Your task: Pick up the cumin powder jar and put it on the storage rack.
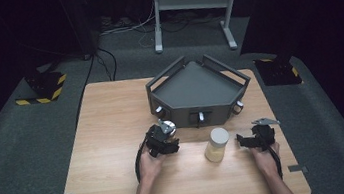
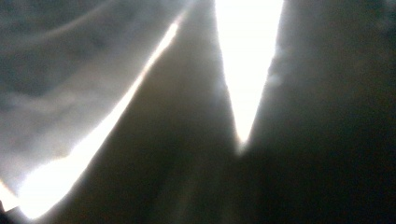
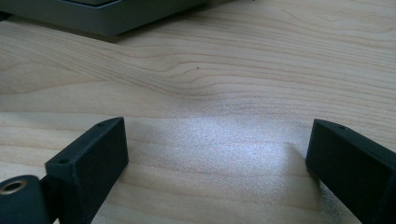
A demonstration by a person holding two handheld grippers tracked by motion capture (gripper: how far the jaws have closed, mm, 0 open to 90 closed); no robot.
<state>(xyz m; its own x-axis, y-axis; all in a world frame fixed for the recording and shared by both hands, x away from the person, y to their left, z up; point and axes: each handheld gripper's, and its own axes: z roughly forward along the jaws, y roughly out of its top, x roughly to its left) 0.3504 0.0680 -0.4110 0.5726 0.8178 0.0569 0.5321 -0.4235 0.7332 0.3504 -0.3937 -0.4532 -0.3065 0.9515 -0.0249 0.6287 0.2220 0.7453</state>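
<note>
Two hand-held grippers sit over the near half of a pale wooden table (image 1: 121, 184), its top showing long wavy grain. Left gripper (image 1: 162, 137): matte black body, held by the left hand (image 1: 150, 166), jaws closed to their tightest; something pale shows at its tip in the high view, too small to tell whether it is gripped. Left gripper view is blurred, bright wedge-shaped glare between dark shapes, nothing readable there. Right gripper (image 1: 242, 140): held by the right hand (image 1: 265, 159), pointing toward the table's middle. In the right gripper view its two blocky black jaws with finely textured pads stand wide apart, bare wood between them, nothing held.

Between the two grippers stands the jar (image 1: 216, 144): upright cylinder, translucent wall, filled with a pale yellowish material, flat white round lid on top. It is just beside the right gripper, not touched by it, and near the left one.

Beyond the jar, a dark grey five-sided tray (image 1: 194, 86) with raised rail handles along its back edges and small knobs on its front wall. Dark carpet floor beyond the table.
</note>
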